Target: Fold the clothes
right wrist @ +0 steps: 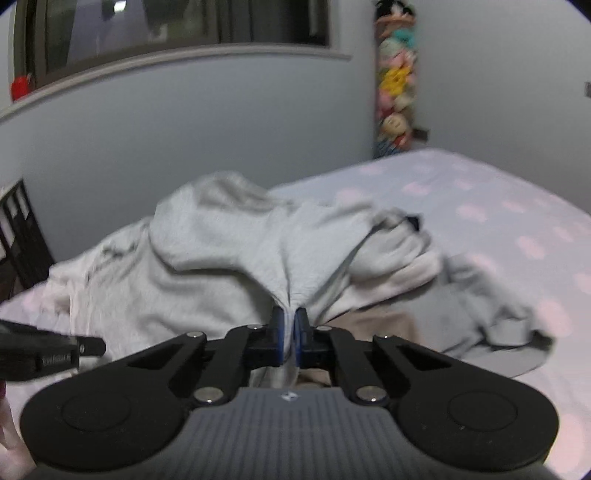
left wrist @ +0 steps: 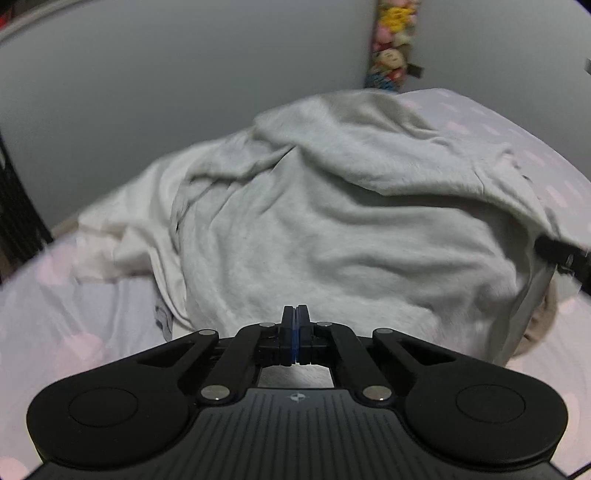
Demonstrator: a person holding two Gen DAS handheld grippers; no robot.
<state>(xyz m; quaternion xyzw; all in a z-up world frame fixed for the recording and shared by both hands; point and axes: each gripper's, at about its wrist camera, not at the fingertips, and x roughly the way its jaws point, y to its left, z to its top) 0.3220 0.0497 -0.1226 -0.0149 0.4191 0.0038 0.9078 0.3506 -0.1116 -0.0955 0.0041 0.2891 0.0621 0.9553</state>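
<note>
A grey garment [left wrist: 332, 221] lies crumpled on the bed [right wrist: 498, 206], heaped in folds toward the wall side. In the right wrist view a pinch of its cloth runs up between the fingers of the right gripper [right wrist: 290, 321], which is clamped on that fold; the cloth pulls taut into ridges that fan away from the pads. In the left wrist view the left gripper [left wrist: 296, 317] has its jaws fully together, pads touching; it sits at the near edge of the garment, and I cannot tell whether any cloth is caught between them. A second, paler cloth [left wrist: 110, 236] shows at the left of the heap, and a beige piece [right wrist: 373, 325] peeks from under it on the right.

The sheet, pale with pink patches, lies bare to the right and beyond the heap, giving free room there. The bed's far edge meets a grey wall [right wrist: 203, 129]. A column of plush toys [right wrist: 395, 85] hangs in the corner. One window [right wrist: 166, 26] sits above.
</note>
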